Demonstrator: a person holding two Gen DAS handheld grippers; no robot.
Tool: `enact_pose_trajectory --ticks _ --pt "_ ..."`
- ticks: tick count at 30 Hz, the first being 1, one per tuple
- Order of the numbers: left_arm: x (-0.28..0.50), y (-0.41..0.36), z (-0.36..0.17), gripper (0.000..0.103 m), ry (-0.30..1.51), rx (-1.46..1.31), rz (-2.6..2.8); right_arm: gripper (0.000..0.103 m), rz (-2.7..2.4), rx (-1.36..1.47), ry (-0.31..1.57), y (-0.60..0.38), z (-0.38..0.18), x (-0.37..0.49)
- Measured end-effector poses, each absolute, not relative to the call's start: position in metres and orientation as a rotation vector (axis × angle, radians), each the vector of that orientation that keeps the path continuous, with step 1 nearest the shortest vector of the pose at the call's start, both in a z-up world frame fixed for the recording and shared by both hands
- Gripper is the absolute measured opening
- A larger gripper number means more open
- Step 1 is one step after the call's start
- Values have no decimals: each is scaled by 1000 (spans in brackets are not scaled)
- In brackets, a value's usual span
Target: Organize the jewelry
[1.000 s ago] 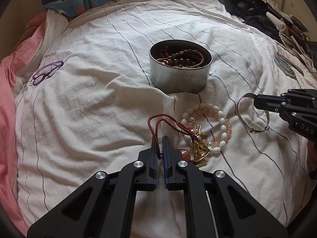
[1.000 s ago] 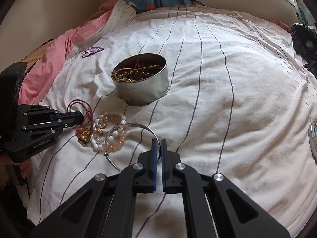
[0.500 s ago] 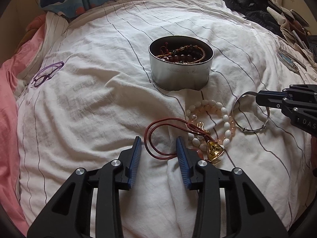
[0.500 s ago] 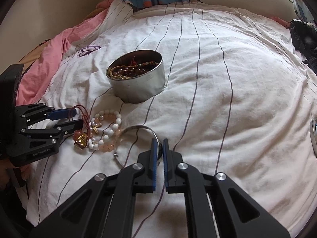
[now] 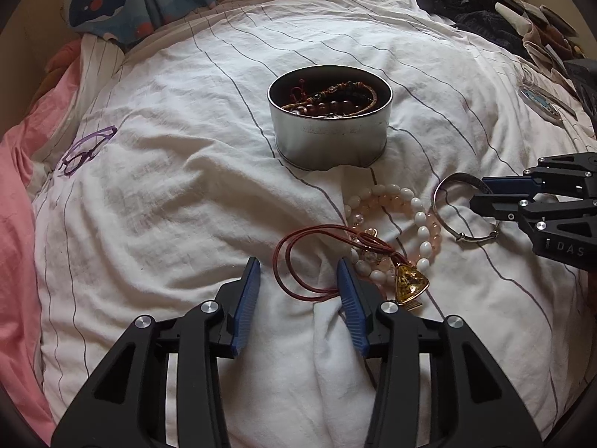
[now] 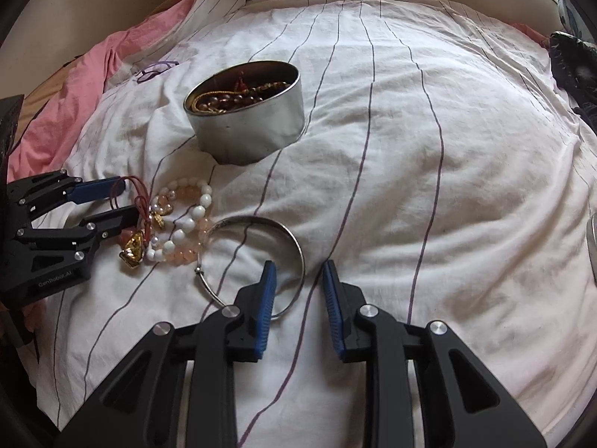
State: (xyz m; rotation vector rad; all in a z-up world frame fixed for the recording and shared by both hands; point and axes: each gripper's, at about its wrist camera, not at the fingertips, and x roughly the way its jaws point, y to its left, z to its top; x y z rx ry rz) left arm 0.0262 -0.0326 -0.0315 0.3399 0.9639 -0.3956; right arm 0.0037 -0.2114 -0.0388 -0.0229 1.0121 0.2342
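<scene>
A round metal tin (image 5: 328, 145) holding several beaded pieces stands mid-bed. In front of it lie white and pink bead bracelets (image 5: 405, 220), a red cord necklace (image 5: 298, 254) with an amber pendant (image 5: 410, 282), and a silver bangle (image 5: 462, 209). My left gripper (image 5: 298, 263) is opening, with the cord's loop lying loose on the sheet between its blue pads. My right gripper (image 6: 298, 265) is opening too; the bangle (image 6: 257, 257) rests flat with its rim between the fingers, untouched by the pads. The right wrist view also shows the tin (image 6: 246, 130) and the left gripper (image 6: 128, 198).
Everything rests on a rumpled white striped sheet (image 5: 186, 205). Purple glasses (image 5: 87, 149) lie at far left beside a pink blanket (image 5: 18, 224). A whale-print cloth (image 5: 123, 3) is at the head. Dark clothes (image 5: 466, 3) and a round disc (image 5: 541, 102) sit at right.
Both grippers were shut, the left on the red cord and the right on the bangle. Both have opened, the left first, and cord and bangle now lie loose on the sheet.
</scene>
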Motion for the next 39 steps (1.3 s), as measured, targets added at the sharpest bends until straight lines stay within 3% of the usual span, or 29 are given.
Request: enact_pose_trajectory --ticks 3,7,8,39 --pt "24 -36 -31 36 954 355 -405 10 230 -58 1000 -208 -39 1" --pt "19 -44 -32 6 958 373 -455 4 234 -38 953 -211 -29 -1" --pt "17 -46 -32 3 960 378 -467 4 234 -36 941 -211 -26 -2" --pt "17 -40 0 2 878 218 -513 4 231 15 838 -216 -4 -5"
